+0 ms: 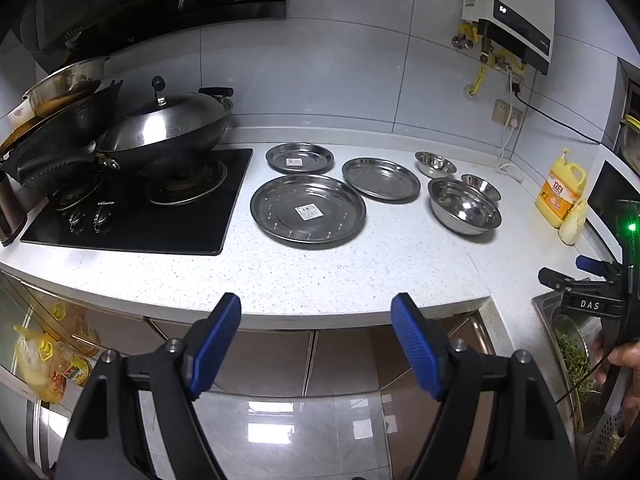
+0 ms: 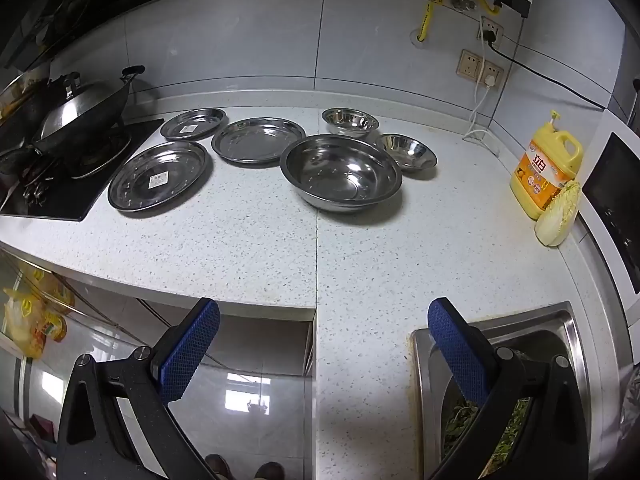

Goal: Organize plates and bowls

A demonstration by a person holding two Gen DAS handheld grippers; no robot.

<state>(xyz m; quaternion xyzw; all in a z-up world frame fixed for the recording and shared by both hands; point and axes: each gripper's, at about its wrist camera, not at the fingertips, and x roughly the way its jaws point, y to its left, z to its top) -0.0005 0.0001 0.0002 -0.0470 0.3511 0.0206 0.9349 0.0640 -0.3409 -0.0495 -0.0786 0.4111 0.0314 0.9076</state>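
Observation:
Three steel plates lie on the white counter: a large one in front, one with a sticker behind it, a third to the right. Three steel bowls stand right of them: a large bowl and two small bowls. My left gripper is open and empty, off the counter's front edge. My right gripper is open and empty, above the front edge; it also shows in the left wrist view.
A black hob with a lidded wok is at the left. A yellow detergent jug and a cabbage stand at the right by a microwave. A sink holds greens.

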